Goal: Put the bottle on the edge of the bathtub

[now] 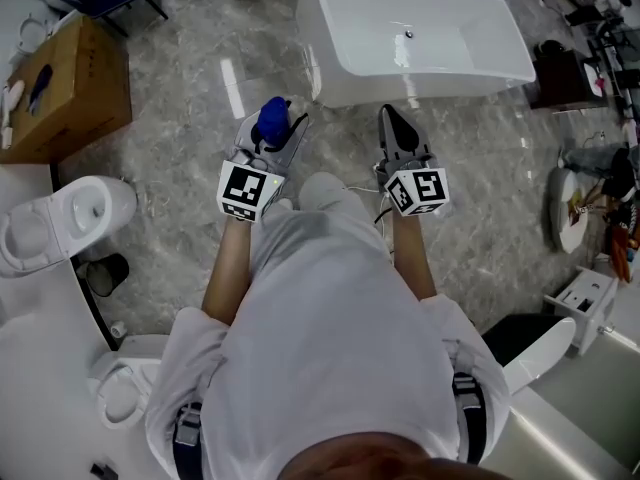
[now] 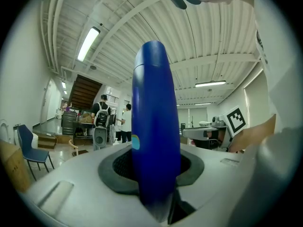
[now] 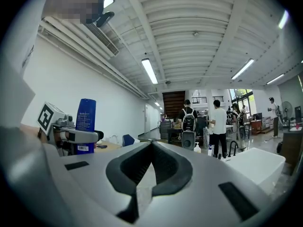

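The blue plastic bottle [image 2: 154, 126] sits clamped in the left tongs [image 1: 283, 123], the right tongs [image 1: 389, 115] closed and empty; carrying it to the white bathtub [image 1: 420, 86] edge likely comes next.

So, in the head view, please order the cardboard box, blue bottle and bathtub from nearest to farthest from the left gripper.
1. The blue bottle, held in the left gripper.
2. The bathtub, ahead and to the right.
3. The cardboard box, far to the left.
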Available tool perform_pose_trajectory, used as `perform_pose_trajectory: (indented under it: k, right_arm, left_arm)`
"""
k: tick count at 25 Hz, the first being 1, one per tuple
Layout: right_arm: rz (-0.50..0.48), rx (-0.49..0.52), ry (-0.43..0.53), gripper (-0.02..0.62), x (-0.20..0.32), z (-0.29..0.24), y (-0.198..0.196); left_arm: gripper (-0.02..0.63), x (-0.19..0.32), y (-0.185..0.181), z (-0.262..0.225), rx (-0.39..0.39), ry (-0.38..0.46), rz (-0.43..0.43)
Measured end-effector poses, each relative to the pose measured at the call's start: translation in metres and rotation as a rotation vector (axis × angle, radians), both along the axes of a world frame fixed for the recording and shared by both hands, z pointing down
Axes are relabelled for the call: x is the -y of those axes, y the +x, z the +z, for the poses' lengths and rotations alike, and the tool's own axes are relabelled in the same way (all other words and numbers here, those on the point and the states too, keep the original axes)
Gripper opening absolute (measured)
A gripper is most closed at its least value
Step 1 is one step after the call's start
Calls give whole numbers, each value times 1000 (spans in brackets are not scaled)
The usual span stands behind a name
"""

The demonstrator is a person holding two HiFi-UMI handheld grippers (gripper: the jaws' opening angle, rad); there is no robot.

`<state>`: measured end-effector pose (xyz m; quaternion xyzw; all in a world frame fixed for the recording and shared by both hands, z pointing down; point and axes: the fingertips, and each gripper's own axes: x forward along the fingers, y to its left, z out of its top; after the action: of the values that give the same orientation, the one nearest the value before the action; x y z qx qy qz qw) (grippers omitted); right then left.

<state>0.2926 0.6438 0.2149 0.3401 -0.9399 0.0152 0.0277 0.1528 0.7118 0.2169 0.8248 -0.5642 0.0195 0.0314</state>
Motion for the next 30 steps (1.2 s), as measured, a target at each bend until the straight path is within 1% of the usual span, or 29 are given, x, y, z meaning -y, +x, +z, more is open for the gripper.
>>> perform_pose_trajectory:
  k: [5, 7, 9, 12, 14, 18, 20, 22, 26, 30]
  right_arm:
    - [-16, 0, -21, 0, 34, 8, -24]
    - [-26, 10, -27, 1, 63, 14, -37]
    - [-35, 28, -37, 0, 98, 21, -49]
    - [-41, 51, -55, 2, 156, 34, -72]
    - [-49, 58, -64, 1, 196, 39, -89]
    - [-68, 67, -88, 1, 275, 45, -118]
    - [-73, 73, -102, 2, 312, 46, -127]
    - [-82, 70, -105, 2, 347, 46, -136]
    - [-98, 30, -90, 2, 414, 50, -152]
    - [-87, 10, -103, 2, 465, 51, -158]
  left_arm:
    - [135, 36, -30, 12, -17, -23, -29]
    - [135, 63, -43, 16, -10, -29, -42]
    - [135, 94, -56, 19, 15, -32, -51]
    - [135, 148, -77, 22, 56, -34, -57]
    - [135, 188, -92, 22, 71, -28, -51]
    - [135, 272, -116, 20, 56, -21, -32]
    - [134, 313, -125, 20, 41, -25, -29]
    - [134, 352, -131, 21, 42, -24, -18]
    - [135, 425, -146, 29, 78, -20, 28]
    - [134, 484, -159, 43, 100, -41, 61]
